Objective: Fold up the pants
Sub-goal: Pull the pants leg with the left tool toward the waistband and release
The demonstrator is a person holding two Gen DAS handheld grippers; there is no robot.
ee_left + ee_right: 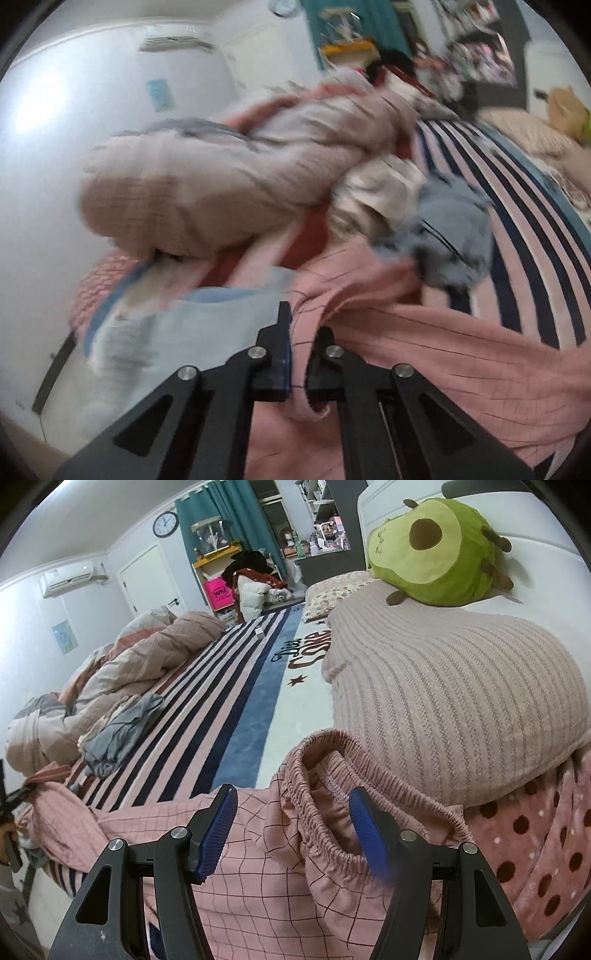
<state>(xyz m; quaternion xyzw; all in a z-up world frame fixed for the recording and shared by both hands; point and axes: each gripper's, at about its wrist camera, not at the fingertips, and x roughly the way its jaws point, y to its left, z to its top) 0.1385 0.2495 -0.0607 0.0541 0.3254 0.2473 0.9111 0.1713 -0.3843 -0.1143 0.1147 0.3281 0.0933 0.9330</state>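
Pink checked pants [251, 853] lie across the striped bed, their elastic waistband [325, 775] gaping upward. My right gripper [291, 805] stands open over that waistband, one blue pad on each side of the gathered edge and neither visibly pressing. In the left wrist view the pants [424, 354] stretch away to the right. My left gripper [303, 325] is shut on a bunched fold of the pink fabric. That same pinched end [40, 782] shows at the far left of the right wrist view.
A rumpled beige duvet [207, 184] fills the far side of the bed, with a grey garment [122, 731] beside it. A knitted pillow [443, 701], an avocado plush [436, 550] and a polka-dot blanket [535, 842] crowd the right. Light blue cloth [177, 325] lies left.
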